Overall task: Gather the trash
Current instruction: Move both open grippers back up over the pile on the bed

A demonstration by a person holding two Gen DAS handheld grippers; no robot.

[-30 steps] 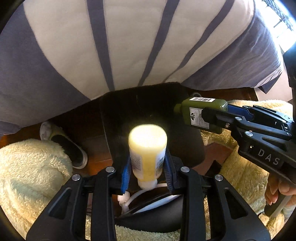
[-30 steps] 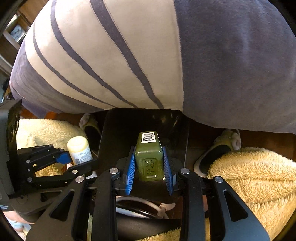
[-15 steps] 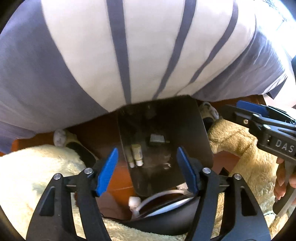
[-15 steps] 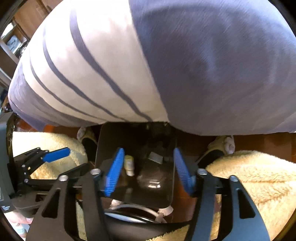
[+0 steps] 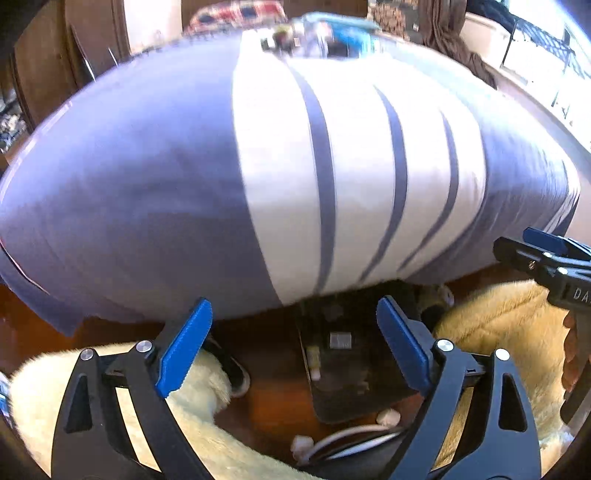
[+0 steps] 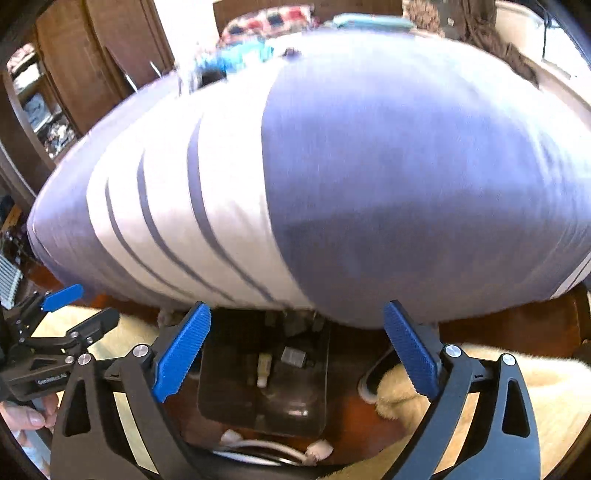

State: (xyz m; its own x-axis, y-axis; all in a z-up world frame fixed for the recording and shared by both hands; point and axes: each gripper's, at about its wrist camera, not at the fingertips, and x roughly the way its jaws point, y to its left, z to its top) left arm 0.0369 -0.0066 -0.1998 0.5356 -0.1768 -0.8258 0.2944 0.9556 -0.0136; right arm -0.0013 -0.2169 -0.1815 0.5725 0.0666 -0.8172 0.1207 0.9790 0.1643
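Note:
A dark bin [image 5: 369, 391] stands on the floor below both grippers; it also shows in the right wrist view [image 6: 229, 398]. Inside it lie a pale yellow bottle [image 5: 314, 363] [image 6: 263, 369] and a green bottle [image 5: 340, 339] [image 6: 293, 356]. My left gripper [image 5: 293, 349] is open and empty, well above the bin. My right gripper [image 6: 297, 350] is open and empty too, also above the bin. The right gripper shows at the right edge of the left wrist view [image 5: 543, 258], and the left gripper at the left edge of the right wrist view [image 6: 59, 325].
A bed with a purple and white striped cover [image 5: 295, 177] fills the view ahead, with clutter on its far side [image 5: 317, 35]. Cream fluffy fabric [image 5: 491, 332] lies on both sides of the bin. A slipper [image 6: 373, 376] sits on the wooden floor. Wooden furniture [image 6: 92, 62] stands at the back left.
Both grippers opened and dropped their bottles into the bin, then rose and tilted up, so the top of the bed and the room came into view.

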